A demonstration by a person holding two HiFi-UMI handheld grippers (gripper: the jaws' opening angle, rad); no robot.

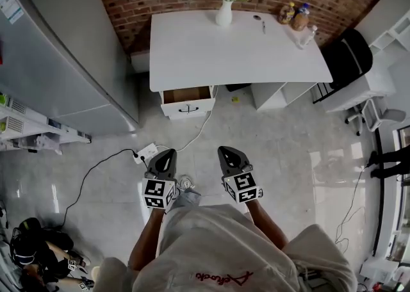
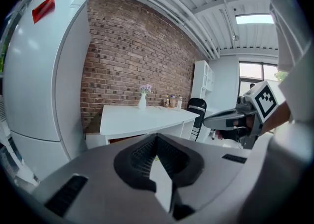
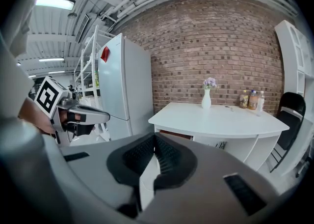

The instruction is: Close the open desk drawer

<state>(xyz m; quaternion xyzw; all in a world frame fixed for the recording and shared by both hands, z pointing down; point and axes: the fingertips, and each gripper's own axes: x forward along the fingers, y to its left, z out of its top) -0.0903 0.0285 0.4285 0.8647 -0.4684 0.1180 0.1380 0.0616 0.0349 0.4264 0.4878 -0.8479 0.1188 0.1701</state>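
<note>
A white desk [image 1: 211,54] stands against the brick wall. Its top left drawer [image 1: 187,100] is pulled out, showing a brown inside and a dark handle on its white front. Both grippers hang over the floor well short of the desk, a good way from the drawer. My left gripper [image 1: 168,154] is shut with nothing in it, and my right gripper [image 1: 225,152] is shut and empty too. The desk [image 2: 142,120] shows ahead in the left gripper view, and in the right gripper view the desk [image 3: 221,120] has a slit of the open drawer [image 3: 176,134] under its top.
A tall grey fridge [image 1: 64,60] stands left of the desk. A white power strip [image 1: 146,154] and cables lie on the floor near my left gripper. A vase [image 1: 225,10] and bottles [image 1: 293,16] sit on the desk. A black chair [image 1: 346,57] is at right.
</note>
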